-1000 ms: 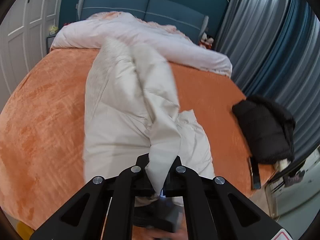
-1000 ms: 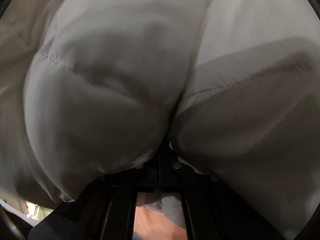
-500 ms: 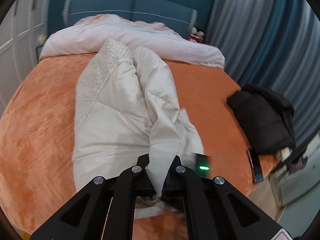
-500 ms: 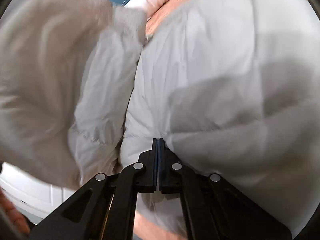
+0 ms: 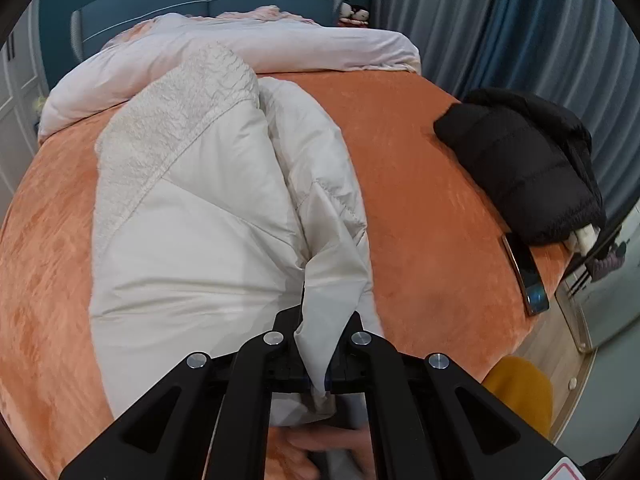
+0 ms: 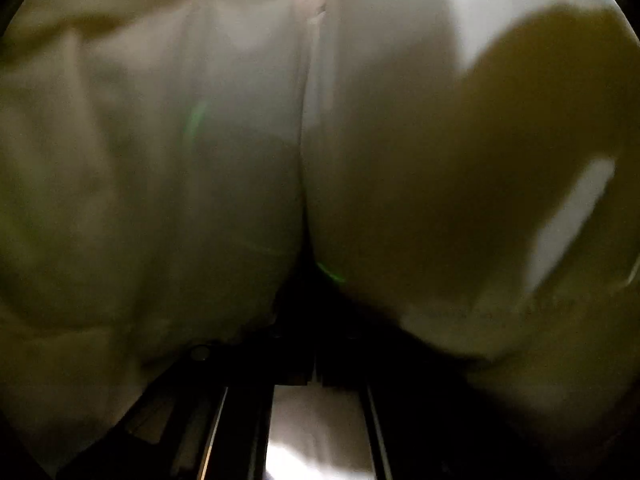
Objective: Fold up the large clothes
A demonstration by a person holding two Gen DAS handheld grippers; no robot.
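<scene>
A cream padded jacket (image 5: 200, 224) lies lengthwise on the orange bed (image 5: 424, 208), its textured collar end towards the headboard. My left gripper (image 5: 318, 344) is shut on a cream fold of the jacket's near right edge, just above the bed's near end. In the right wrist view the same cream jacket (image 6: 200, 160) fills the dark, blurred frame right against the lens. My right gripper (image 6: 314, 360) sits in shadow with its jaws together and the cloth bunched over them.
A black puffer jacket (image 5: 528, 168) lies at the bed's right edge, with a phone (image 5: 528, 280) beside it. A pale pink duvet (image 5: 256, 48) lies bunched along the blue headboard. Grey-blue curtains hang on the right. A yellow object (image 5: 520, 392) stands below the bed corner.
The left gripper has carried its fold towards the bed's near end, and the jacket lies flatter. The right view has gone from showing a gap of room to dark cloth pressed on the lens.
</scene>
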